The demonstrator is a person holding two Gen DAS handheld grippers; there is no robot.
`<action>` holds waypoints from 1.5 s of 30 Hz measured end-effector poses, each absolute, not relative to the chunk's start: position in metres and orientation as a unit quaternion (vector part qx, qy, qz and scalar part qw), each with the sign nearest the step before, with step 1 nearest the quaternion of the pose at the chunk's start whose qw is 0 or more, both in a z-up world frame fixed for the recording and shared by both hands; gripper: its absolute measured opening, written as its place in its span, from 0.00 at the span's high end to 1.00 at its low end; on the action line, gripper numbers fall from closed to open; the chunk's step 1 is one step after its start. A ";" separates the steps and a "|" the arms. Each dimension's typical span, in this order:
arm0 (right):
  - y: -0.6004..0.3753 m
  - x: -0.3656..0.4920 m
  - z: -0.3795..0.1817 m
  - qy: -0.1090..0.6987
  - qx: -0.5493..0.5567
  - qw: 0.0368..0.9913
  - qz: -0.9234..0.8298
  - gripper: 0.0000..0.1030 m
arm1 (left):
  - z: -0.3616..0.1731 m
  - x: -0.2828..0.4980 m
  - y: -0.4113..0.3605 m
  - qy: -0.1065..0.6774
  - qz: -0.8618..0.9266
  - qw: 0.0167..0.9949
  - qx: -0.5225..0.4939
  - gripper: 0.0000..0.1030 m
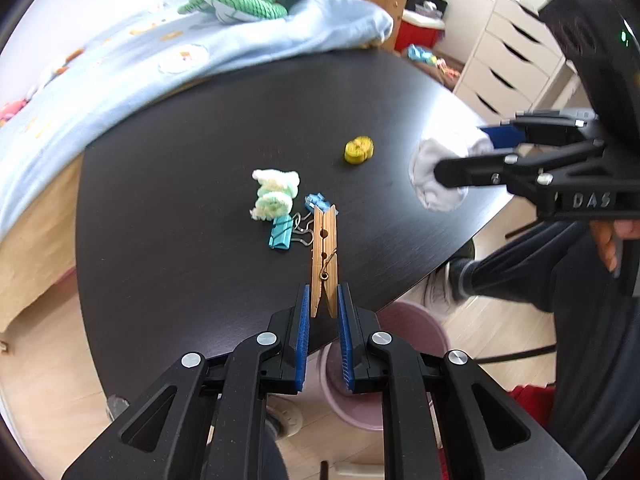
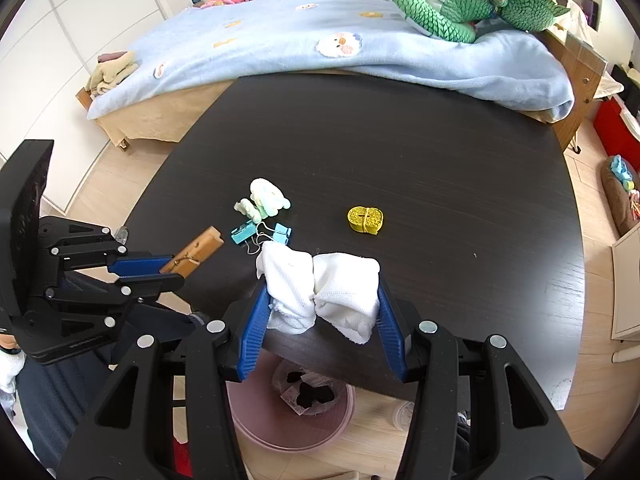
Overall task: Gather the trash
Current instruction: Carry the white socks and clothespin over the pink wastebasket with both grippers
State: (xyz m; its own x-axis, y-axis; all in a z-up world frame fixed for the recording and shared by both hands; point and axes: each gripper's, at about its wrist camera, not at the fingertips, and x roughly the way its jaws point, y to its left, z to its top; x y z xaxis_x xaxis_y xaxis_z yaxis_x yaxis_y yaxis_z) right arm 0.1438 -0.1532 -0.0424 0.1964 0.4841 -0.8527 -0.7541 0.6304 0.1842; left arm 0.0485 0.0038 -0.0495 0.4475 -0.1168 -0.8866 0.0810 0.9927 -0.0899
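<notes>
Now the left gripper (image 1: 323,300) is clamped on a wooden clothespin (image 1: 325,256), lifted above the dark surface (image 1: 200,200). Beside it, the right gripper (image 2: 320,304) squeezes a white cloth (image 2: 320,284) over the near edge. A pink bin (image 2: 292,412) stands on the floor below.

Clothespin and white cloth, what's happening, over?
Left hand-held gripper shut on clothespin. Right hand-held gripper shut on white cloth. Pink bin below table edge, path clear.
</notes>
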 end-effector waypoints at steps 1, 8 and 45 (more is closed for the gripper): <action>-0.155 0.142 -0.040 0.484 -0.138 0.762 0.408 0.52 | -0.047 0.047 0.005 0.519 -0.056 0.853 -0.019 0.86; -0.173 0.126 -0.023 0.467 -0.136 0.771 0.411 0.51 | -0.030 0.028 0.002 0.494 -0.039 0.868 -0.029 0.86; -0.216 0.028 0.007 0.430 -0.155 0.762 0.458 0.51 | 0.013 -0.050 -0.022 0.437 -0.039 0.897 -0.053 0.86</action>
State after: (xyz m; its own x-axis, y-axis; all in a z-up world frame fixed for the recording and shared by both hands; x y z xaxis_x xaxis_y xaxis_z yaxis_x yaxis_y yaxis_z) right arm 0.0282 -0.2159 0.0072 0.2107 0.5654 -0.7974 -0.8319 0.5322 0.1575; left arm -0.0495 -0.0224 0.0129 0.6153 -0.1158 -0.7797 0.0240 0.9915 -0.1283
